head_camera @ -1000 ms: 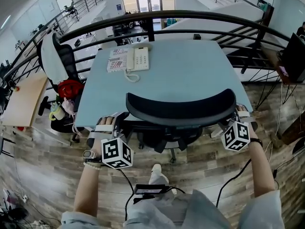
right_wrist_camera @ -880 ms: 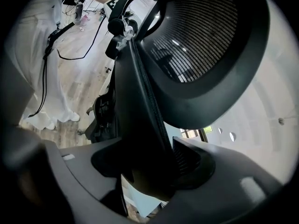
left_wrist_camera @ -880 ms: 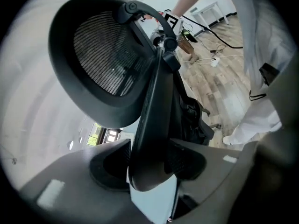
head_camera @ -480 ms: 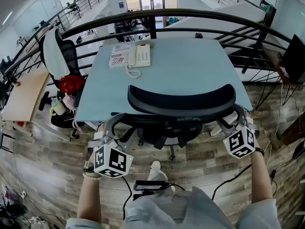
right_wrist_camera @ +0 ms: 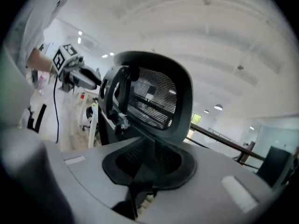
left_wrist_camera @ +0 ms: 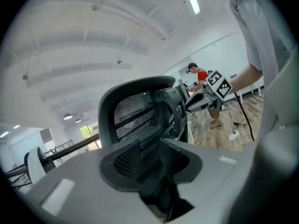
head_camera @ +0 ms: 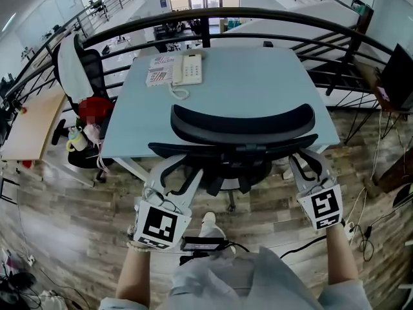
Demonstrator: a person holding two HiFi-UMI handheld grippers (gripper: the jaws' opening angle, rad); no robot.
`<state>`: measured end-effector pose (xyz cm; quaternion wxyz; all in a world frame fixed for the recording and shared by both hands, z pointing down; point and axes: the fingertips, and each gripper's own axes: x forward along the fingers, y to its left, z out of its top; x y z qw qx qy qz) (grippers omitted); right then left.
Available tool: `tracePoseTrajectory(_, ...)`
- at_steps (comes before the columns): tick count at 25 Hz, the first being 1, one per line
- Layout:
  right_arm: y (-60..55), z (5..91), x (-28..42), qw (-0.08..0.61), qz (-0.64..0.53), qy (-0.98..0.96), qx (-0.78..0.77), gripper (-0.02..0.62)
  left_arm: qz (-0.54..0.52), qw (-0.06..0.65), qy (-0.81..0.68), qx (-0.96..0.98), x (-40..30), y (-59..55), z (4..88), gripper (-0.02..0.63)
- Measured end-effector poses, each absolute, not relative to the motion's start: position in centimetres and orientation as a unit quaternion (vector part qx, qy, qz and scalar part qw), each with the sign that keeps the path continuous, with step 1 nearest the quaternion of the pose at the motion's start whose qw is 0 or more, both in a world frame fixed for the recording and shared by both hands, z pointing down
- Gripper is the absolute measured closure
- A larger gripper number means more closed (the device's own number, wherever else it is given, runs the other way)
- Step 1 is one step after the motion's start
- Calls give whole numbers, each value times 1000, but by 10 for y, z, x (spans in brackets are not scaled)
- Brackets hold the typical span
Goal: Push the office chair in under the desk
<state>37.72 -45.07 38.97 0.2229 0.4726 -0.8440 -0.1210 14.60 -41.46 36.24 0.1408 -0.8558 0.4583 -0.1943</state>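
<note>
The black office chair (head_camera: 242, 126) stands with its seat under the light blue desk (head_camera: 258, 82) and its curved backrest at the desk's near edge. My left gripper (head_camera: 174, 173) hovers just behind the chair's left armrest, and my right gripper (head_camera: 308, 166) behind the right one. Both point at the chair and touch nothing. The mesh backrest (left_wrist_camera: 135, 113) fills the left gripper view beyond the left gripper (left_wrist_camera: 149, 164). In the right gripper view the backrest (right_wrist_camera: 156, 97) sits past the right gripper (right_wrist_camera: 147, 164). Both pairs of jaws have just been closing, a narrow gap remains, and nothing is between them.
A white phone (head_camera: 185, 68) and papers (head_camera: 158, 70) lie at the desk's far left. A second chair (head_camera: 74, 70) with a white garment and a red bag (head_camera: 97, 108) stands to the left. A black railing (head_camera: 271, 21) curves behind the desk. Cables trail over the wooden floor (head_camera: 64, 218).
Both grippers have come off the chair's armrests, drawn back toward me and risen, rolling so their marker cubes face up. The chair has stayed under the desk.
</note>
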Motion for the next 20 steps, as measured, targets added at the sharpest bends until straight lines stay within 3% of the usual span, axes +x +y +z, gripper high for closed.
tracePoseTrajectory(4,-431,381,365,169,-82,-858,479,586,-161,112,471,-860,153,-410,358,537)
tracePoseTrajectory(9,-412,376,345,147,-65,-866,473,588,-135,96,478,-862,155,-403,357,595)
tracePoseTrajectory(20,-399,378,335,122,-40,-873,471,588,-135,77,465,-872,168,-391,369,603)
